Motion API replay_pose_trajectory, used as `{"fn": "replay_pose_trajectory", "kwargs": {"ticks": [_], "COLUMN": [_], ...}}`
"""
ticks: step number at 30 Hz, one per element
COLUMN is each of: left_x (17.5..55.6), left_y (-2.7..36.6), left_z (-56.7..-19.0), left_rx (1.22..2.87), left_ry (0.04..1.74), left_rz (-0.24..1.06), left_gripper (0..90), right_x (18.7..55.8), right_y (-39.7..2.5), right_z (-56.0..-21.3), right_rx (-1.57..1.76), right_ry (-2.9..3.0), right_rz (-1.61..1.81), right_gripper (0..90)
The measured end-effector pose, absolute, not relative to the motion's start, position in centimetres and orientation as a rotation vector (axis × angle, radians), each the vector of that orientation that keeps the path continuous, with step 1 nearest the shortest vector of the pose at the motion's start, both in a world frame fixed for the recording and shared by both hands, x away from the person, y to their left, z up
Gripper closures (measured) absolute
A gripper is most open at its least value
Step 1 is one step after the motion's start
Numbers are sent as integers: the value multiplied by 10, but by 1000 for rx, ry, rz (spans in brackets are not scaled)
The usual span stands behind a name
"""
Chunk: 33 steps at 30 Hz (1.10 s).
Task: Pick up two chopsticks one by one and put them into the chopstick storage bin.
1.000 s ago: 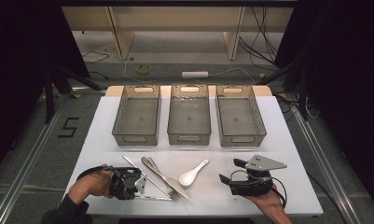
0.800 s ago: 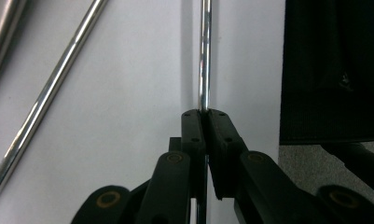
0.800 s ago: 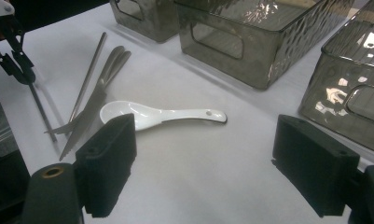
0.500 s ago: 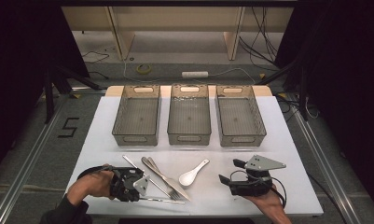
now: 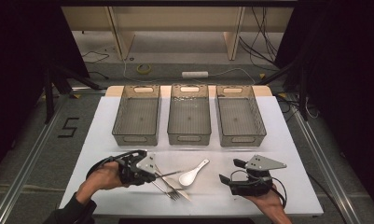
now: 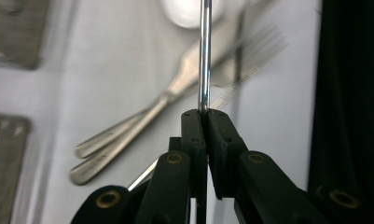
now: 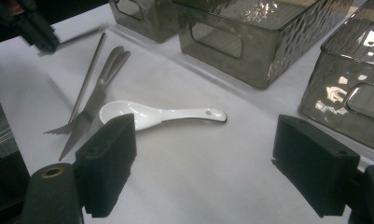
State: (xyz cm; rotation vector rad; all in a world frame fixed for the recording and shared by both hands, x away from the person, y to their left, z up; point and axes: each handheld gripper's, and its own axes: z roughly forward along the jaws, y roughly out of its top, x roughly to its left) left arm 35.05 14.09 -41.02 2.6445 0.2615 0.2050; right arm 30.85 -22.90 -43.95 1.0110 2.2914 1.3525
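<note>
1. Lower left of the high view: your left gripper has its fingers closed on a thin metal utensil handle. In the left gripper view the handle runs straight up from between the closed fingers. I cannot tell whether it is a knife or a spoon. It seems lifted at the held end, with its far end pointing toward the middle of the frame.
2. Keep that pinch firm and lift straight up. The handle is narrow and smooth, so it could pivot or slip if you swing it early.
3. Just right of your left gripper, a fork and a table knife lie crossed on the white counter. Clear them before you move sideways, or the trailing end may drag them.
4. Lower centre: the white ceramic spoon lies flat beside the metal pieces, bowl toward you. Pass over it, not through it.
5. Across the upper middle stand three grey bins in a row, all looking empty. My guess is the utensil belongs in one; lower it inside before letting go.
6. Lower right: your right gripper rests on the counter with its fingers spread wide and holding nothing, aimed at the ceramic spoon. Hold it clear.
</note>
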Motion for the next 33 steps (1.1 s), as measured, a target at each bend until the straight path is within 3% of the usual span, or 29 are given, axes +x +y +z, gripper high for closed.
{"fn": "replay_pose_trajectory", "kwargs": {"ticks": [5, 17, 33], "left_x": [370, 404, 440], "left_y": [149, 175, 200], "left_z": [-404, -387, -365], "left_rx": [2559, 2383, 2190], "left_ry": [468, 769, 939], "left_rz": [254, 367, 482], "left_gripper": [850, 850, 851], "right_x": [309, 309, 309], "right_y": [-229, -230, -230], "right_z": [-440, -440, -439], "right_rx": [1011, 1017, 1014], "right_ry": [2297, 2290, 2277], "right_rz": [1345, 1350, 1360], "right_gripper": [224, 223, 221]}}
